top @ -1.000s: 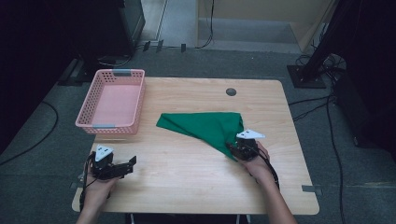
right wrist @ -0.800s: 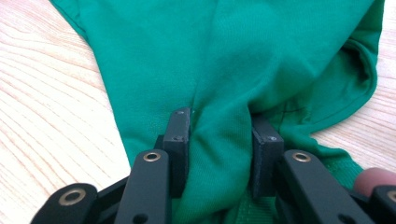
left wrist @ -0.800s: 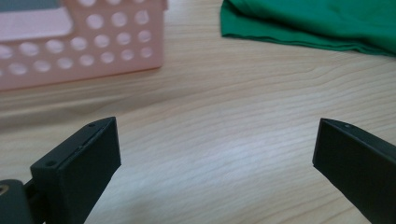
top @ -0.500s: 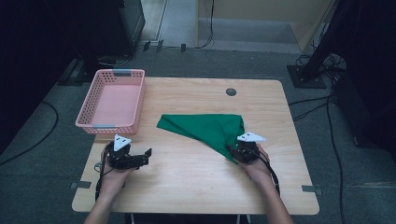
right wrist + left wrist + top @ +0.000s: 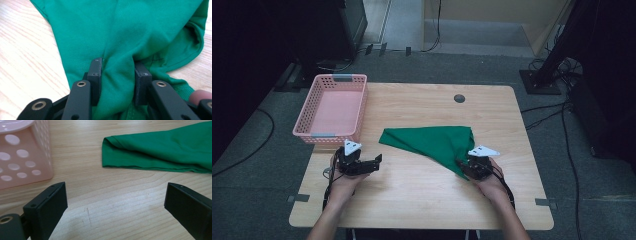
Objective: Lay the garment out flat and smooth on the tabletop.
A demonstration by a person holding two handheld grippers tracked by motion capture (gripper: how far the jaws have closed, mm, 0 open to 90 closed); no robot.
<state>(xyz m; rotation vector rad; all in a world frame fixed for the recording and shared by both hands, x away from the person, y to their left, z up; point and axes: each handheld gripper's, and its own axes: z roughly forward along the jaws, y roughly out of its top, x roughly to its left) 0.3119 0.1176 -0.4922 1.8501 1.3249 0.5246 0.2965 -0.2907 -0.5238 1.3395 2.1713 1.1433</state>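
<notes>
Wooden table (image 5: pixel 412 195) | green cloth (image 5: pixel 432 142) long axis left-right | right hand-held gripper (image 5: pixel 468 169) clamps cloth

Both my forearms come in from the bottom of the high view, hands low over the counter. My left gripper (image 5: pixel 374 162) sits at the left, pointing right across the counter, jaws spread wide with nothing between them. My right gripper (image 5: pixel 463 167) sits at the right, angled up-left, jaws pinched on a bunched fold of the green cloth (image 5: pixel 120 37). A fingertip shows beside its right jaw.
</notes>
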